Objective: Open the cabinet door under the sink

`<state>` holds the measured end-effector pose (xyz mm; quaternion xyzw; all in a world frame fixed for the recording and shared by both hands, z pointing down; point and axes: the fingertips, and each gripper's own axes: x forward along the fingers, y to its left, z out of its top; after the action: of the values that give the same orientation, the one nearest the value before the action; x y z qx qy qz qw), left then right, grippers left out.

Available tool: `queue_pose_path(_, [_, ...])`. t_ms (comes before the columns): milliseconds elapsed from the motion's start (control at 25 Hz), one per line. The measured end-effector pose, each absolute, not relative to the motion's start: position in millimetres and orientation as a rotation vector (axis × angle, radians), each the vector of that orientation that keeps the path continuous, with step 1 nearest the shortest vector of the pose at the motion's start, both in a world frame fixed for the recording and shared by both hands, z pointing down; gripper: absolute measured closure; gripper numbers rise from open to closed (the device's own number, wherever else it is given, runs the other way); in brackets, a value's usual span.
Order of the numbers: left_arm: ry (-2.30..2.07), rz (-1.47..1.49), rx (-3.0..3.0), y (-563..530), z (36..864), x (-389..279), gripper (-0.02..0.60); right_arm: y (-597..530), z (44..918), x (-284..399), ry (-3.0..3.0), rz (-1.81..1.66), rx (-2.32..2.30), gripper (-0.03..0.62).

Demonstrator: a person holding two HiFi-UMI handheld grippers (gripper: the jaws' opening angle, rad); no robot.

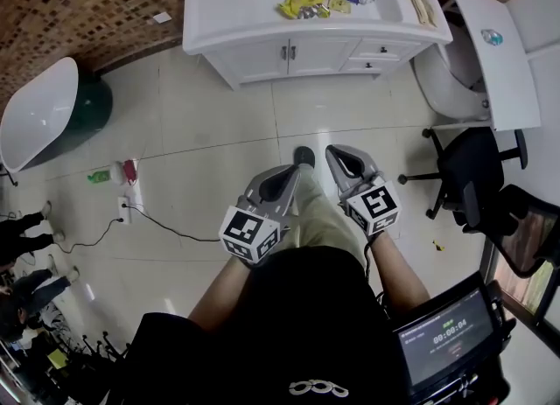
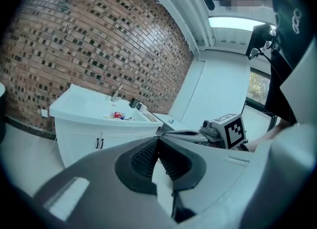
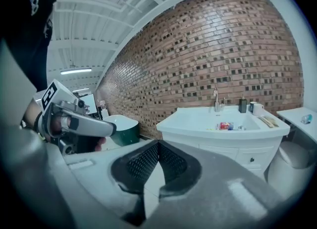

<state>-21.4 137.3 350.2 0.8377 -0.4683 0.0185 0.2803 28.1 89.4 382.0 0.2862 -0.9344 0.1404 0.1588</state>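
The white vanity [image 1: 262,62] stands across the tiled floor at the top of the head view. Its two cabinet doors are closed, with a pair of dark handles [image 1: 289,52] at the middle. The same doors [image 2: 101,144] show low left in the left gripper view, and the vanity [image 3: 223,151] sits at right in the right gripper view. My left gripper [image 1: 285,181] and right gripper [image 1: 345,162] hang side by side above the person's legs, well short of the vanity. Both are shut with nothing between the jaws.
Snack packets [image 1: 319,1] lie in the sink basin. A white and green tub [image 1: 48,110] stands at left, a toilet [image 1: 451,80], a white table [image 1: 503,45] and a black office chair [image 1: 477,176] at right. A power strip with a cable [image 1: 122,211] lies on the floor.
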Motion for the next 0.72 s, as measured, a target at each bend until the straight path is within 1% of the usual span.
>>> queue_pose_path(440, [-1.314,0.121,2.144,56,389,-43,0.565,-33,449,-11,-2.673,0.397,0.790,0.603])
queue_pose_path(720, [-1.434,0.095,2.072,7,407,-61,0.565,-92,511,-33,-2.639,0.407,0.695,0.603])
